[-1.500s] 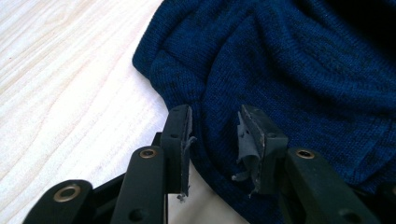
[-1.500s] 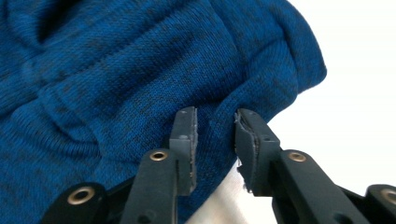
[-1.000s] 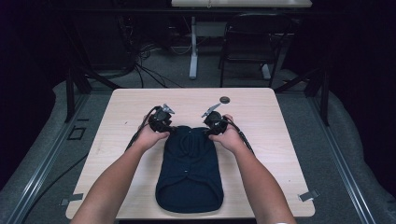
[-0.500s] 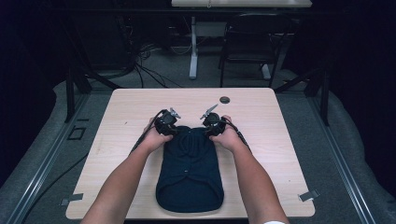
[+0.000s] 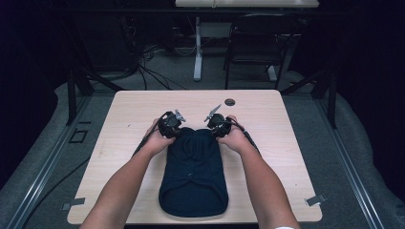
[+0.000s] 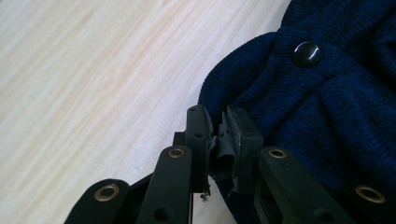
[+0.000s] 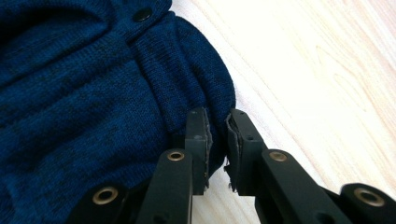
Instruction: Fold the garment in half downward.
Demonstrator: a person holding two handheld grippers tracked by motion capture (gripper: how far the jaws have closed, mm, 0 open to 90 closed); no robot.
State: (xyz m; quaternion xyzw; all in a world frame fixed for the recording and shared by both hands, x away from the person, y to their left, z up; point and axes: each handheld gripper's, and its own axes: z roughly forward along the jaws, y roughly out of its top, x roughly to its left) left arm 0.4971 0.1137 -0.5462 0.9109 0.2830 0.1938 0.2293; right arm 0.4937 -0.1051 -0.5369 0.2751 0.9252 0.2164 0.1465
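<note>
Both grippers are at the far end of the garment right now, one on each far corner. Left gripper (image 6: pixel 219 135) has its jaws nearly together with what looks like a thin bit of the fold edge between them, though honestly the pads are worn and ragged so I can't fully tell cloth from pad. Right gripper (image 7: pixel 217 135) has its jaws narrow too, pinched on the rounded folded edge of the knit.

It's a dark navy knitted cardigan (image 5: pixel 193 174), folded into a long narrow bundle that runs from the near edge of the wooden table (image 5: pixel 119 119) up to about the middle. Black button (image 6: pixel 306 52) sits just beyond the left jaws, and another button (image 7: pixel 142 15) shows farther in on the right side.

My guess is the step in hand is folding the far end back toward me. To do that well I'd:

- get a deeper bite on the left so all layers come up, not just the top one
- lift both corners evenly so the fold stays square
- keep the two hands the same width apart so the middle doesn't sag
- stay clear of the buttons with the pads

Small dark round thing (image 5: pixel 230 101) lies on the table farther out, well apart from all this.
</note>
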